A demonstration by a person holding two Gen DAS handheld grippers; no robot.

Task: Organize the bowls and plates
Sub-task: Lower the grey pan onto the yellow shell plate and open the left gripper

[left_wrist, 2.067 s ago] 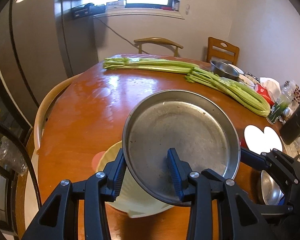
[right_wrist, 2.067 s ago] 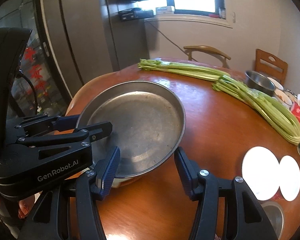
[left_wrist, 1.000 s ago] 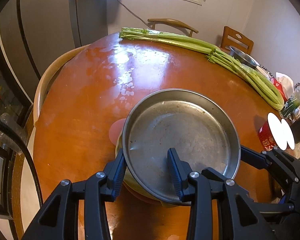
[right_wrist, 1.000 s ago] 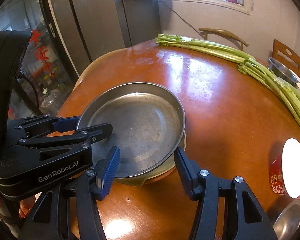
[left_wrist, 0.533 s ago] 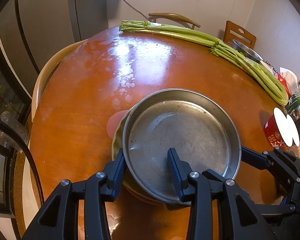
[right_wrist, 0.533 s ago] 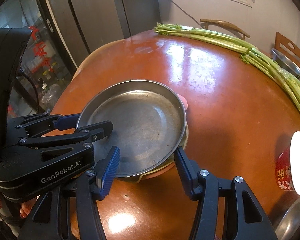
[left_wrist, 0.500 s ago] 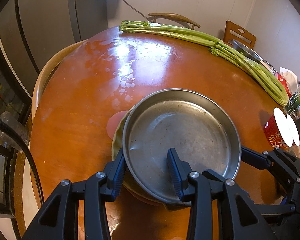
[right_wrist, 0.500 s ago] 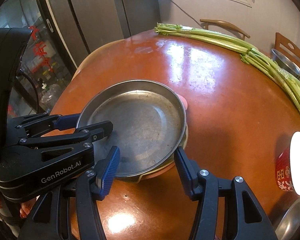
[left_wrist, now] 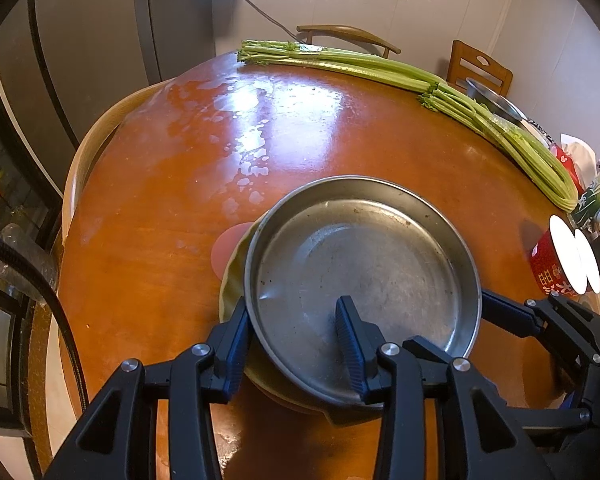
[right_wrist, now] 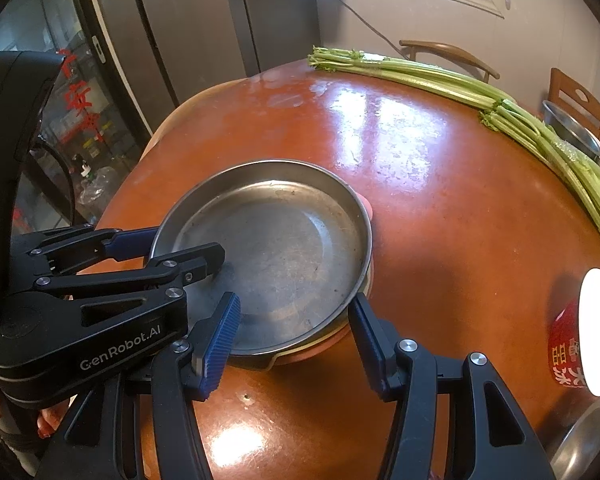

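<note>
Lowered since two seconds ago, the round metal pan (left_wrist: 364, 276) now sits nested on a pale yellow plate (left_wrist: 234, 276) with a pink plate (left_wrist: 226, 248) under that, where earlier it was held in the air above them. At far left of the left wrist view a curved wooden chair back (left_wrist: 88, 160) hugs the edge of the orange-brown round table (left_wrist: 188, 184). Next comes the stack, near the table's close edge. The left gripper (left_wrist: 292, 344) straddles the pan's near rim, one blue finger outside the wall and one inside on the pan floor; whether the pads press the wall cannot be told from the pictures. The right gripper (right_wrist: 294, 338) stands with its fingers apart on either side of the pan's near edge, touching nothing visibly; both grippers have barely shifted over the last half second. Farther back, long celery stalks (left_wrist: 400, 76) lie across the far side of the table. At far right stand a red paper cup (left_wrist: 548, 268) and, beyond the celery, a small metal bowl (left_wrist: 492, 98).
</note>
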